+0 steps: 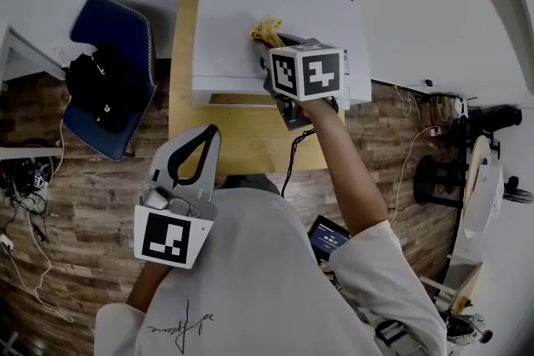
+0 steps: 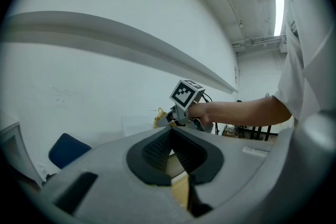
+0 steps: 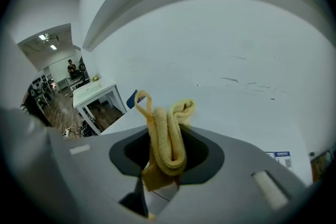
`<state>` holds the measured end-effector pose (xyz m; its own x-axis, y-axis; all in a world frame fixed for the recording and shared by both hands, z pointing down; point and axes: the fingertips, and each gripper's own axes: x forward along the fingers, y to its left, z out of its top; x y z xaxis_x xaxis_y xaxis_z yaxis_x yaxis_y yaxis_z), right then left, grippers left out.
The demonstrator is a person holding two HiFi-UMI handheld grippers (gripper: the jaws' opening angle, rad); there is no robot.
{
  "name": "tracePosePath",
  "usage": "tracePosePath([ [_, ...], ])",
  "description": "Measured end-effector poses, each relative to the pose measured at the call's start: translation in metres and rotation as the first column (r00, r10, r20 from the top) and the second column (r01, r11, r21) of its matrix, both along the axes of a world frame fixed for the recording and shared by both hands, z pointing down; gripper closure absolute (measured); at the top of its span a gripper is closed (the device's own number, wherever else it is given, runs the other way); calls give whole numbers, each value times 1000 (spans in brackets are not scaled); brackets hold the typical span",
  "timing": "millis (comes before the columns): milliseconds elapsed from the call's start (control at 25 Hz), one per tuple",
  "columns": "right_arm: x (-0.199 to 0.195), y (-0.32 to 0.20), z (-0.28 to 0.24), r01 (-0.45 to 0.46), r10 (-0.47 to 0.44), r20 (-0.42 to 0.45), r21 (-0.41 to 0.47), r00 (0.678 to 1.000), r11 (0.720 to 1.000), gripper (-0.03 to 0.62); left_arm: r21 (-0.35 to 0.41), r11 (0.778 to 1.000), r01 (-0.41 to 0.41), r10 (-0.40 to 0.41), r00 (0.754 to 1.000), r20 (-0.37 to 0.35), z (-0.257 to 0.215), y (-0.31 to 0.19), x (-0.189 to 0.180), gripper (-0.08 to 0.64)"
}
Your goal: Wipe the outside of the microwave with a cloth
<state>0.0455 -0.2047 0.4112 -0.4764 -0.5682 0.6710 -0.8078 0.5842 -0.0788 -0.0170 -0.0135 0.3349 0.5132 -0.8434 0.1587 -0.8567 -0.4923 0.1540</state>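
- Right claw [image 3: 165, 165] grips the yellow folded cloth [image 3: 167, 136] mid-fold, over the white box-shaped microwave [image 1: 242, 21].
- We judge the cloth soft, light.
- Left claw [image 2: 172, 150]: closed, empty.

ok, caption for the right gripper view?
Right tongs clamp a folded yellow cloth over the white microwave top.

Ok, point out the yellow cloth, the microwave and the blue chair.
yellow cloth [image 3: 167, 139], right gripper view, middle of the folded bundle.
microwave [image 1: 229, 33], head view, bare part of its white top.
blue chair [image 1: 113, 22], head view, bare blue upholstery.
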Motion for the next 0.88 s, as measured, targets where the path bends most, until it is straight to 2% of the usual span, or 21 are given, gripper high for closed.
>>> tracePosePath([
  [880, -97, 19, 0, 139, -135, 83, -36, 987, 990, 462, -5, 998, 59, -59, 998, 9, 0, 10, -21, 571],
])
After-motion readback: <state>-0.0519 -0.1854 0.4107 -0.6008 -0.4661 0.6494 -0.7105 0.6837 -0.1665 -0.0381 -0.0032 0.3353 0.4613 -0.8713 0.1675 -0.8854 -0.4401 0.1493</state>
